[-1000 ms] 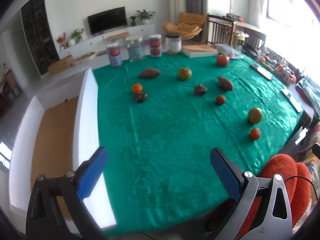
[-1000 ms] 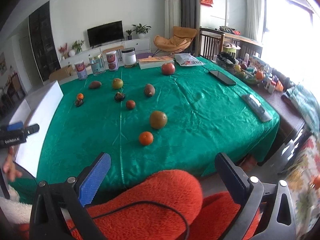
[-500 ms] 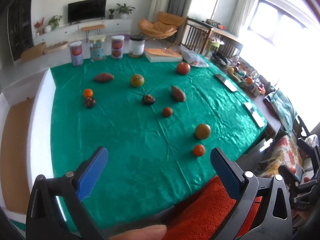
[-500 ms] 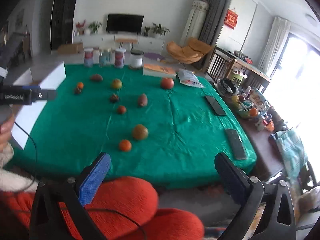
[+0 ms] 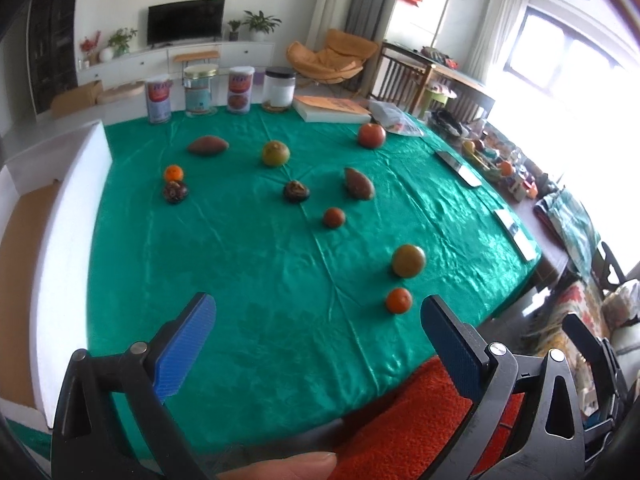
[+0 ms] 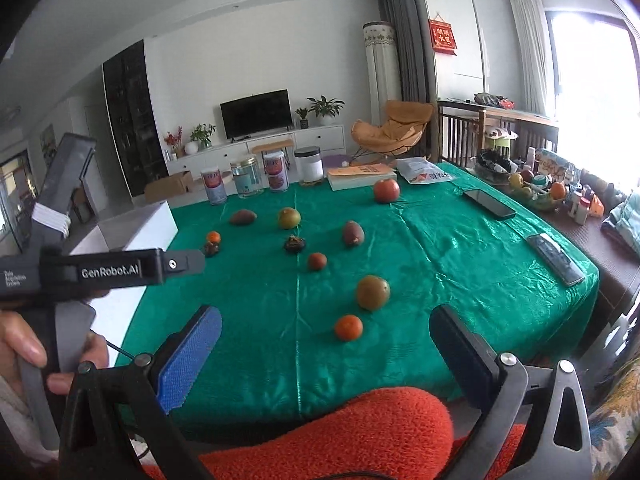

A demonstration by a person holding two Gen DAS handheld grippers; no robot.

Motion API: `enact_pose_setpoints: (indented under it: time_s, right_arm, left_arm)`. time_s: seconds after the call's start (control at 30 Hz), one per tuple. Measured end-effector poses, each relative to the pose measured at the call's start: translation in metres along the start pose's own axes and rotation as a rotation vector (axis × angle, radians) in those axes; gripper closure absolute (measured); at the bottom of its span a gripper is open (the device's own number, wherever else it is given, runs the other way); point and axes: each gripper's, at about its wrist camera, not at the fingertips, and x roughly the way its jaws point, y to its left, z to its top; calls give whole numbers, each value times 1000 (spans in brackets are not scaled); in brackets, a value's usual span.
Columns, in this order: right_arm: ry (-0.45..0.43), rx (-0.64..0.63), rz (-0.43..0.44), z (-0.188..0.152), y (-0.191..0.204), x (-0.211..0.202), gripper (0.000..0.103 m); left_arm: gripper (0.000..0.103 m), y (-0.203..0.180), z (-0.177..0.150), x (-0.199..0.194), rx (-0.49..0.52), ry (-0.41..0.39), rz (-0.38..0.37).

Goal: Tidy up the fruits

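Note:
Several fruits lie scattered on a green tablecloth (image 5: 248, 280). Nearest are a small orange (image 5: 399, 300) (image 6: 349, 327) and a green-brown round fruit (image 5: 408, 261) (image 6: 373, 292). Farther off lie a small red fruit (image 5: 334, 217), a brown oval fruit (image 5: 359, 183), two dark wrinkled fruits (image 5: 296, 191) (image 5: 175, 192), another orange (image 5: 173, 173), a yellow-green fruit (image 5: 275, 153), a brown oval fruit (image 5: 208, 145) and a red tomato-like fruit (image 5: 371, 135). My left gripper (image 5: 316, 332) is open and empty above the near table edge. My right gripper (image 6: 326, 344) is open and empty, held short of the table.
A white box (image 5: 60, 240) with a brown inside stands along the table's left edge. Several jars (image 5: 200, 90), a book (image 5: 332, 109) and a bag stand at the far edge. Phones and a remote (image 6: 554, 254) lie at the right. An orange furry cushion (image 6: 340, 432) is below the near edge.
Both grippers have swung and shifted. The left view has turned right towards the table's middle. The right view has risen and now shows the left gripper's body at its left.

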Motion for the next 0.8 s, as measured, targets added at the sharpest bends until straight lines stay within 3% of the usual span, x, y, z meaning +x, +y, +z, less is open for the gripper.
enact_pose_setpoints:
  time_s: [0.17,0.4,0.6,0.8]
  right_arm:
    - [37,-11,11,-3,2,7,0]
    - [100,44,71,-9,-4,17,0]
    - [122,85,112,-11,-9,19,0]
    - [117,96,113,-11,-10,20,0]
  left_arm:
    - [0,-20,-8,-6,147,-53,85]
    - [0,-26,-15,3,241,20,86]
    - [0,-22,-10,1,212,14,61]
    - [0,-16,-9,8,201,50,93]
